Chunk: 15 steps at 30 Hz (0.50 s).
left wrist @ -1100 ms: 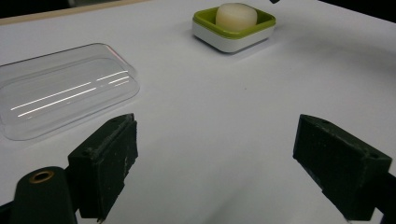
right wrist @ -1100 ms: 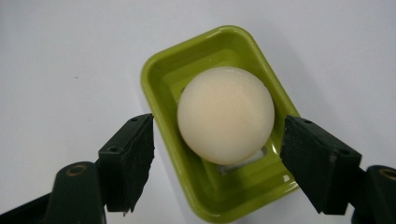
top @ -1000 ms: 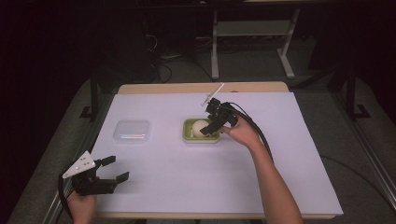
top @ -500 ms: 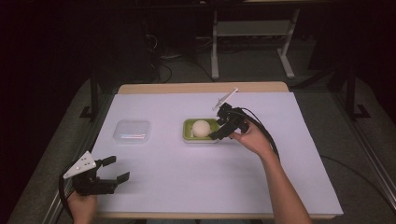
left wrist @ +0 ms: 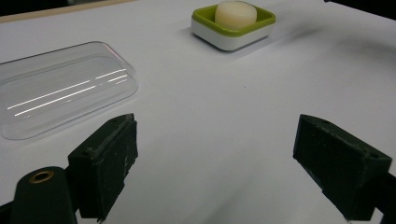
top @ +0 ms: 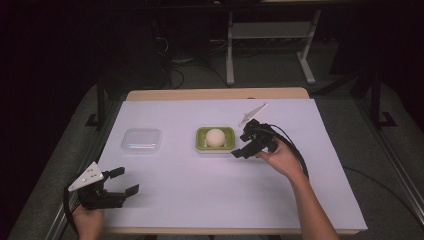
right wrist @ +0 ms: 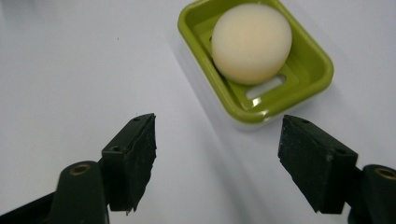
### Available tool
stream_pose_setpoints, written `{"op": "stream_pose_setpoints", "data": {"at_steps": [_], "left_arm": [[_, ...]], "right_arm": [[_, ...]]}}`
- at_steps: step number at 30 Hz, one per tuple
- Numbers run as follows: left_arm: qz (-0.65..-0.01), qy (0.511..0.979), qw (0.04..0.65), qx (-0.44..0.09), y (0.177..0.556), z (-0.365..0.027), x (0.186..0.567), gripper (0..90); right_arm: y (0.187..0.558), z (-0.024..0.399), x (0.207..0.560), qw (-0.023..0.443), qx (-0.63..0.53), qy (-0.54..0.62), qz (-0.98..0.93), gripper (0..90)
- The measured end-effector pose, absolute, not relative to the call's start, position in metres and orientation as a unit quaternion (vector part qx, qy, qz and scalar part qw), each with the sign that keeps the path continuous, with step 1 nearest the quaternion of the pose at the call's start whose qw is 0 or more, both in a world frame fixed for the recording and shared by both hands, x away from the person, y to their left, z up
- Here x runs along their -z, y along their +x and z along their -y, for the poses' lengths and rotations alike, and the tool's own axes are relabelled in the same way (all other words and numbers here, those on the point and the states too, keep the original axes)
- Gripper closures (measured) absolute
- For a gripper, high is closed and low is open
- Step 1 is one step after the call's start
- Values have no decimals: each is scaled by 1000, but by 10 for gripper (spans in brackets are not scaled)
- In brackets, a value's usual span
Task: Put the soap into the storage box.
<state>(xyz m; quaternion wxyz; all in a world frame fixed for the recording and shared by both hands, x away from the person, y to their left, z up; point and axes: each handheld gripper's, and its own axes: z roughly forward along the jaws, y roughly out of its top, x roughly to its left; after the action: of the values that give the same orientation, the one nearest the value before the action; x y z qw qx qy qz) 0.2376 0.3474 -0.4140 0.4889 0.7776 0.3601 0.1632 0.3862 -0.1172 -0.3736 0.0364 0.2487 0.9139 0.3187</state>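
Soap (right wrist: 251, 43) sits in its green dish (right wrist: 306, 84) just beyond the right gripper's (top: 243, 145) open, empty jaws, while the clear lid (top: 141, 141), still off, lies ahead of the left gripper's (top: 122, 182) open jaws.

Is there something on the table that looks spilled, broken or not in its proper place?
Nothing stands out. The round soap sits whole inside the green dish, which rests flat on the white table. The clear lid lies flat to the dish's left, apart from it. No spill or damage shows.

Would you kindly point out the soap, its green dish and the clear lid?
soap (right wrist: 252, 42), right gripper view, rounded top.
green dish (right wrist: 317, 70), right gripper view, rim.
clear lid (top: 141, 141), high view, flat top.
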Motion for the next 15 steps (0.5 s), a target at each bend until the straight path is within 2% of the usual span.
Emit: {"op": "stream_pose_setpoints", "data": {"at_steps": [15], "left_arm": [[-357,781,486,-165,238,-348,414,132]], "right_arm": [[357,144,383,28,-326,278,-903,266]]}}
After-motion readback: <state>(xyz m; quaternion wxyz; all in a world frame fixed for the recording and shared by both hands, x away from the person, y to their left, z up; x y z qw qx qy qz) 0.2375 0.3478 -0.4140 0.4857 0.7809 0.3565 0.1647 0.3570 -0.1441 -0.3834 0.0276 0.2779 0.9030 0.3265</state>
